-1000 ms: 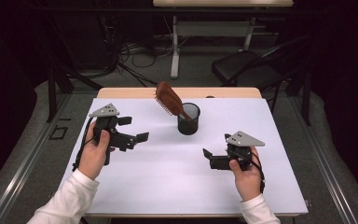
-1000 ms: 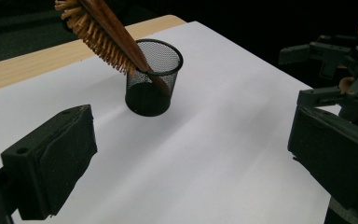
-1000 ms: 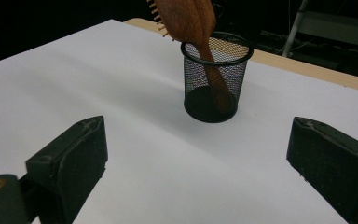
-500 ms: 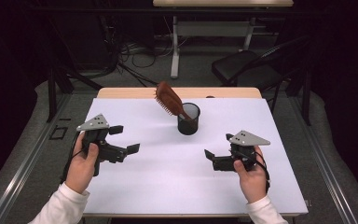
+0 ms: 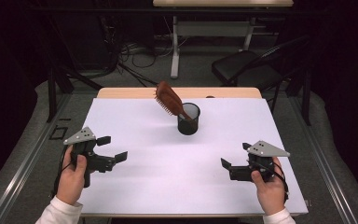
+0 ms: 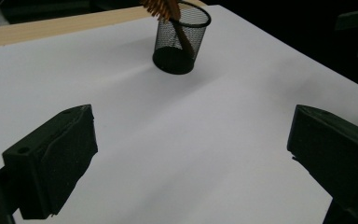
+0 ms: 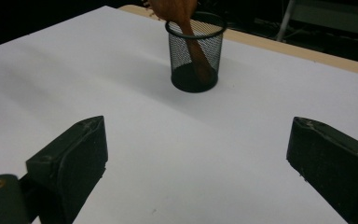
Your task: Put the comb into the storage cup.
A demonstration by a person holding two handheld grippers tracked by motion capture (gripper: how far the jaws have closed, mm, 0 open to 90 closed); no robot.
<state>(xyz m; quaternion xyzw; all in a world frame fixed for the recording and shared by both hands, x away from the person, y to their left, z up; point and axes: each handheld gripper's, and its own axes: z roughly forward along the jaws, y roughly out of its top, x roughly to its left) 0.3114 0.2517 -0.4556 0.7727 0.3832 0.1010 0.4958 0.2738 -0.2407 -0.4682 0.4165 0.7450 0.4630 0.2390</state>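
Since a second ago we have drawn the empty, spread left gripper (image 5: 114, 148) away from the hairbrush (image 5: 168, 99) in the mesh cup (image 5: 188, 120), the right gripper (image 5: 233, 160) likewise gaping, placement apparently complete.

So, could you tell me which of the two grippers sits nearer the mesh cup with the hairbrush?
The left gripper, though not by much: it sits farther up the table than the right gripper, so closer to the mesh cup.

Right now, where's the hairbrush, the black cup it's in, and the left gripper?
hairbrush (image 5: 168, 99), high view, on its brown head.
black mesh cup (image 5: 188, 125), high view, on its front wall.
left gripper (image 5: 112, 149), high view, between its open jaw tips.
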